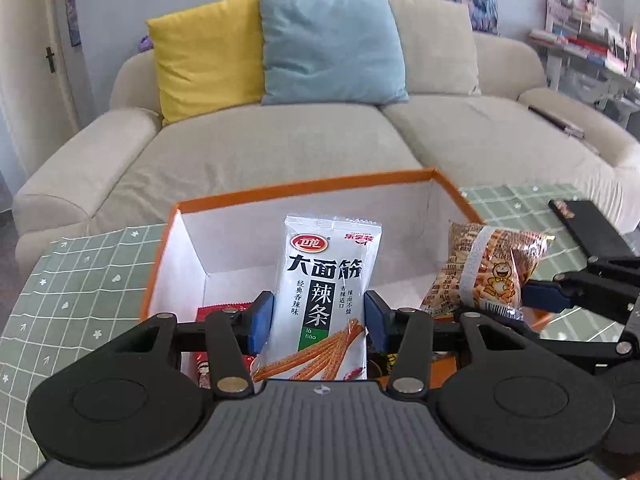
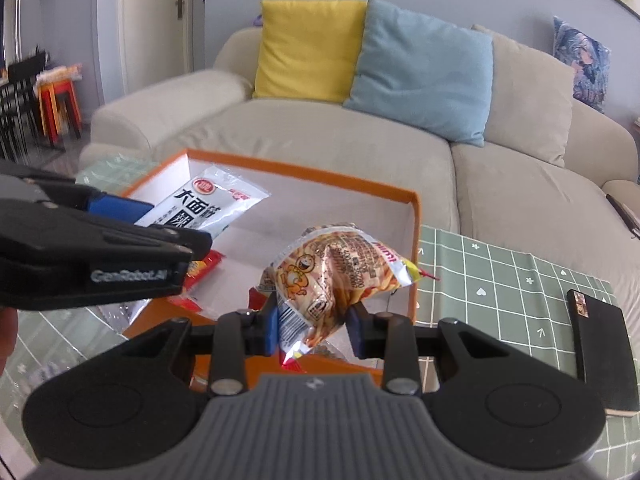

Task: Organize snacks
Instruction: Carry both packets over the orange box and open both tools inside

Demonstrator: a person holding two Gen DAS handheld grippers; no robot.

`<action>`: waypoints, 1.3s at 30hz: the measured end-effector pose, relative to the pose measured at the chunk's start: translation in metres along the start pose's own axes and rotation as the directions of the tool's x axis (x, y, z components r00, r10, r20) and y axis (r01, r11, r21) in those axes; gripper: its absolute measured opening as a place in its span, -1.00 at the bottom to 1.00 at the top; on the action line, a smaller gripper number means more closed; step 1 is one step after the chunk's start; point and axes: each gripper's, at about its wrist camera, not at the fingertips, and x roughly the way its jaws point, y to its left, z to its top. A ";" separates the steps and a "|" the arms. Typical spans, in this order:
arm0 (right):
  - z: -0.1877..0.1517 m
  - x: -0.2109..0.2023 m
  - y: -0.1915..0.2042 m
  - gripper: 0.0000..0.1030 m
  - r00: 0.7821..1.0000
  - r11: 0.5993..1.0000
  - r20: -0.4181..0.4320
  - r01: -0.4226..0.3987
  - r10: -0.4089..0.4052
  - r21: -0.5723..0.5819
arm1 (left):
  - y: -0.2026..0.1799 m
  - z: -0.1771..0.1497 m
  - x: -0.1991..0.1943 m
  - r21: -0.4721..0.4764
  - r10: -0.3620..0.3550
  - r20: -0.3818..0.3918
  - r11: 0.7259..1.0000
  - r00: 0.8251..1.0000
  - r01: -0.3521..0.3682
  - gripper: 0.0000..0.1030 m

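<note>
the left tool (image 1: 319,322) pinches a white latiao packet (image 1: 326,292) between its blue pads, holding it upright over the open orange box (image 1: 304,190), whose inside walls are white. in the left wrist view the packet's printed face is toward the camera, with black characters down its middle and red-orange strips pictured at its lower end. red snack packets (image 1: 224,310) lie on the floor of the box, partly hidden behind the tool's fingers. the right tool (image 2: 314,330) grips an orange-patterned snack bag (image 2: 332,276) with a cartoon cat on it, clamped by its lower crimped end so that the puffy body tilts up and to the right, above the near right part of the box. from the right wrist view the left tool (image 2: 120,210) comes in from the left edge with the white packet (image 2: 208,208) slanting out of it above the box's far left corner, and the red packets (image 2: 200,272) show below it. the box (image 2: 416,240) stands on a surface covered by a green cloth with a white grid (image 2: 500,280). a black flat object (image 2: 604,340) lies on the cloth to the right of the box, well apart from it. behind the surface is a beige sofa (image 1: 280,148) with a yellow cushion (image 1: 208,68) and a light blue cushion (image 1: 332,48) side by side against its back.
</note>
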 end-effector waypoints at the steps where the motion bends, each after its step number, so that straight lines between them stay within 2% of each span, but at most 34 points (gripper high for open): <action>1: 0.001 0.006 0.000 -0.41 1.000 1.000 -0.012 0.006 -0.007 -0.008 | -0.001 0.000 0.007 0.008 0.005 -0.015 1.000 1.000 -0.005 0.06; 11: 0.004 0.040 0.000 -0.40 0.996 0.998 -0.086 0.033 -0.038 -0.061 | -0.008 0.000 0.051 0.076 0.054 -0.085 0.996 0.995 -0.048 0.04; 17: 0.008 0.052 -0.004 -0.39 0.992 0.998 -0.117 0.034 -0.040 -0.046 | -0.016 -0.004 0.068 0.174 0.126 -0.095 0.979 0.987 -0.108 0.04; 26: 0.007 0.052 -0.008 -0.35 0.993 0.999 -0.117 0.022 -0.025 -0.032 | 0.000 -0.006 0.071 0.083 0.106 -0.158 0.992 0.982 -0.094 0.11; 30: 0.007 0.051 -0.006 -0.30 0.993 0.999 -0.113 0.037 -0.041 -0.037 | 0.004 -0.006 0.064 0.082 0.113 -0.142 0.991 0.983 -0.102 0.19; 31: 0.007 0.050 -0.006 -0.22 0.993 0.999 -0.112 0.041 -0.045 -0.035 | 0.005 -0.005 0.062 0.086 0.116 -0.132 0.991 0.984 -0.105 0.21; 33: 0.007 0.047 -0.006 -0.02 0.993 0.998 -0.103 0.049 -0.052 -0.029 | 0.005 -0.004 0.056 0.090 0.123 -0.112 0.989 0.986 -0.114 0.42; 34: 0.008 0.045 -0.005 0.07 0.994 0.998 -0.094 0.053 -0.055 -0.028 | 0.005 -0.004 0.051 0.088 0.122 -0.099 0.990 0.988 -0.113 0.46; 36: 0.008 0.039 -0.004 0.16 0.995 0.998 -0.077 0.053 -0.056 -0.030 | 0.008 -0.003 0.041 0.080 0.113 -0.075 0.991 0.991 -0.107 0.48; 38: 0.008 0.031 -0.004 0.36 0.997 0.998 -0.054 0.048 -0.050 -0.033 | 0.010 -0.004 0.030 0.067 0.100 -0.053 0.993 0.994 -0.096 0.51; 39: 0.007 0.028 -0.004 0.37 0.998 0.998 -0.044 0.048 -0.050 -0.032 | 0.012 -0.004 0.024 0.058 0.098 -0.040 0.994 0.994 -0.096 0.52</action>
